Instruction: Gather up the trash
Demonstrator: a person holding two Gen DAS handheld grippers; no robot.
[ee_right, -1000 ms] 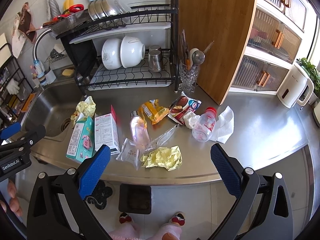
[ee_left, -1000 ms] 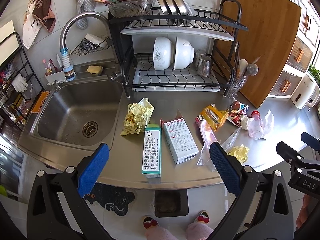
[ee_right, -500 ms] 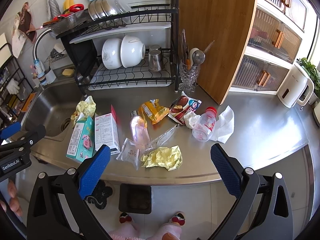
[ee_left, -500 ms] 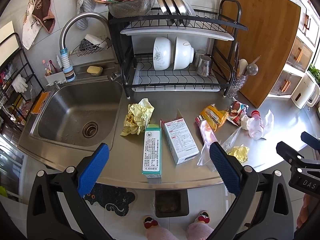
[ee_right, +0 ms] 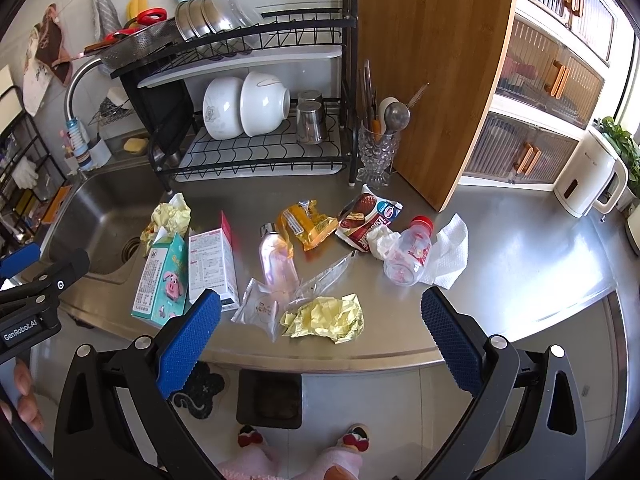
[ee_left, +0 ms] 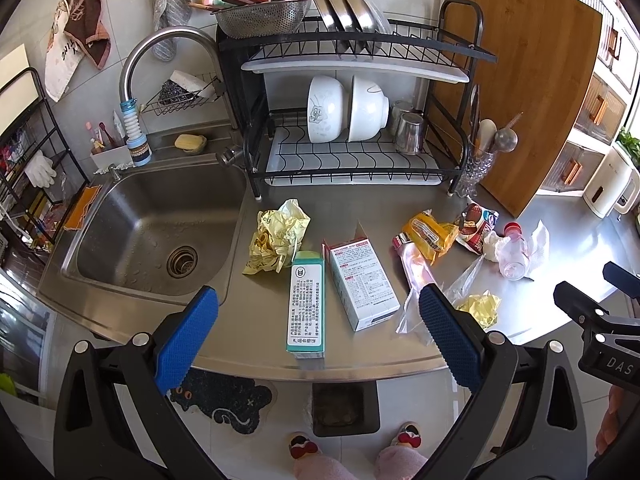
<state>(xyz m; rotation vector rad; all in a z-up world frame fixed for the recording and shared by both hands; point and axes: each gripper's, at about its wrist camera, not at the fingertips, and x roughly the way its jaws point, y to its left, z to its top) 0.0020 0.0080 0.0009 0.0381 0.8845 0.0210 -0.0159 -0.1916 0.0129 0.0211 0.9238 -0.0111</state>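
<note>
Trash lies on the steel counter (ee_right: 520,240): a green carton (ee_left: 306,304), a white carton (ee_left: 362,280), crumpled yellow wrappers (ee_left: 278,238) (ee_right: 324,316), a pink bottle (ee_right: 276,258), an orange snack bag (ee_right: 308,222), a red wrapper (ee_right: 366,216), a clear red-capped bottle (ee_right: 408,258) on white tissue (ee_right: 450,248), and clear plastic bags (ee_right: 260,306). My left gripper (ee_left: 318,336) is open and empty above the counter's front edge, by the cartons. My right gripper (ee_right: 320,342) is open and empty above the yellow wrapper.
A sink (ee_left: 148,228) is at the left, a dish rack (ee_left: 352,120) with bowls behind. A wooden board (ee_right: 432,80) leans at the back right. A kettle (ee_right: 588,176) stands far right. A dark bin (ee_right: 270,398) sits on the floor below the counter edge.
</note>
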